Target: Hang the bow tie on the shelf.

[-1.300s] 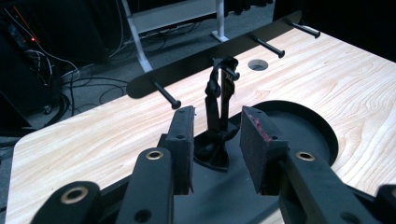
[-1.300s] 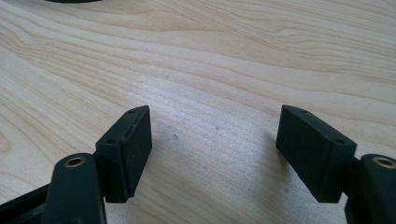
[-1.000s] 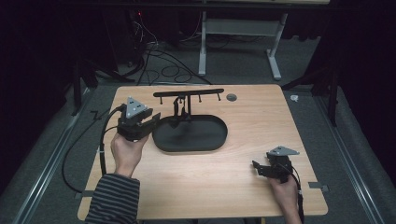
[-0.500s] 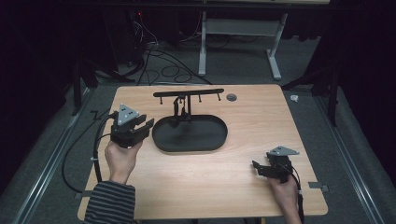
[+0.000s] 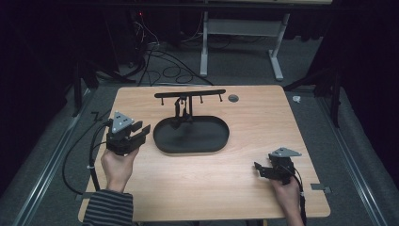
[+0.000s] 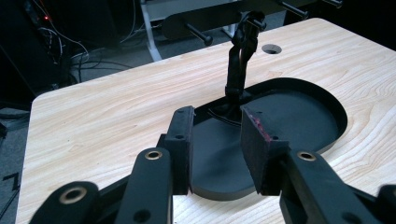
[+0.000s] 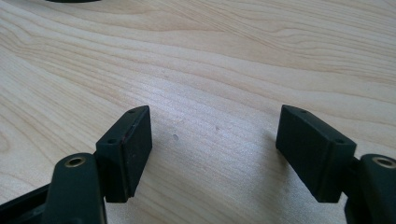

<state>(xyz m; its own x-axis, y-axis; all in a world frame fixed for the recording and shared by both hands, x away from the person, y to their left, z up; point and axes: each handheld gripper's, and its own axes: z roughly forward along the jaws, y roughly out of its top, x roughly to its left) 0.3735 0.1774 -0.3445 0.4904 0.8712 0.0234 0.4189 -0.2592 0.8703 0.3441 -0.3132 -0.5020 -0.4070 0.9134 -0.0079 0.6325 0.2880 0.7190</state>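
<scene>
A black oval tray [image 5: 202, 139] lies in the middle of the wooden table [image 5: 244, 127]. Behind it stands a low black rack [image 5: 207, 93] with pegs. A black strap-like item [image 5: 181, 110] hangs from the rack, its lower end on the tray's far-left rim. My left gripper [image 5: 141, 128] is held just left of the tray, open, with nothing between its jaws. In the left gripper view, the left gripper [image 6: 215, 149] points at the tray [image 6: 303, 107] and the strap [image 6: 240, 60]. My right gripper [image 5: 258, 168] rests near the front right of the table. It [image 7: 215, 144] is wide open over bare wood.
A round cable hole [image 5: 233, 98] sits in the table behind the tray. The left gripper's cable [image 5: 94, 155] loops off the table's left edge. Desk legs and cables stand on the floor beyond the table. A small white object [image 5: 296, 99] lies on the floor at the far right.
My left gripper has drawn back from the tray's left rim, toward the left and nearer the person. The right gripper has stayed put.
</scene>
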